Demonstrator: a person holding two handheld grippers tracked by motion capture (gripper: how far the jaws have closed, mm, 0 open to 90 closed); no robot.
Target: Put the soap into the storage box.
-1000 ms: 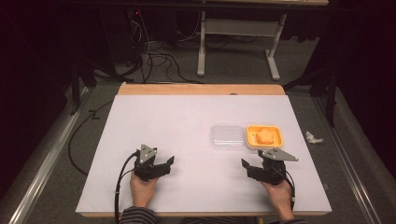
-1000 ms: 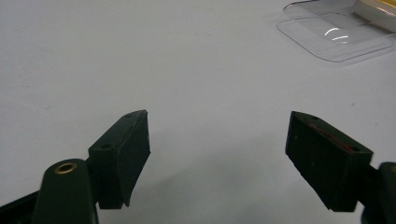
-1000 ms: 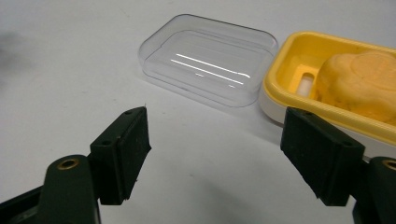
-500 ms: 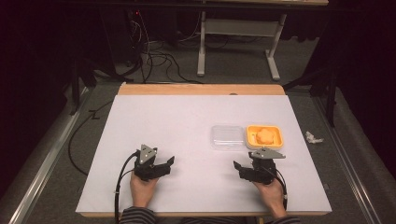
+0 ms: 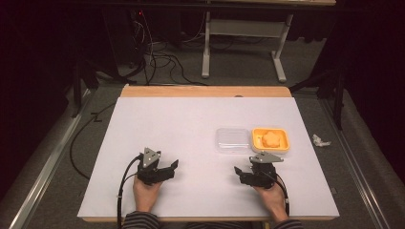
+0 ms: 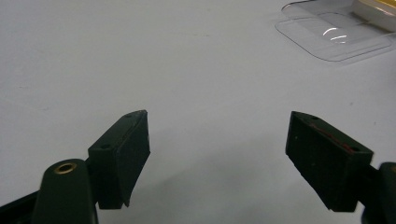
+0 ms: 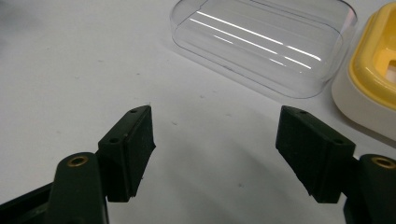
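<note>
A clear plastic lid (image 5: 232, 139) lies flat on the white table, touching a yellow-rimmed container (image 5: 271, 139) with an orange piece inside. My right gripper (image 5: 239, 174) rests near the front edge, just short of the container, pointing left. In the right gripper view the lid (image 7: 266, 42) and container (image 7: 373, 79) lie beyond the right gripper (image 7: 215, 135). Its jaws have just been closing, and they stand apart with nothing between them. My left gripper (image 5: 172, 168) sits at the front left, open and empty. Ahead of the left gripper (image 6: 217, 140) is bare table, with the lid (image 6: 334, 39) far off.
The white table top (image 5: 191, 124) has a wooden strip (image 5: 205, 91) along its far edge. A crumpled white scrap (image 5: 320, 140) lies on the floor off the right side. Cables and a desk frame (image 5: 243, 28) stand on the floor behind.
My right hand has drawn back from the yellow container, left and toward the front edge. The left hand has stayed put.
</note>
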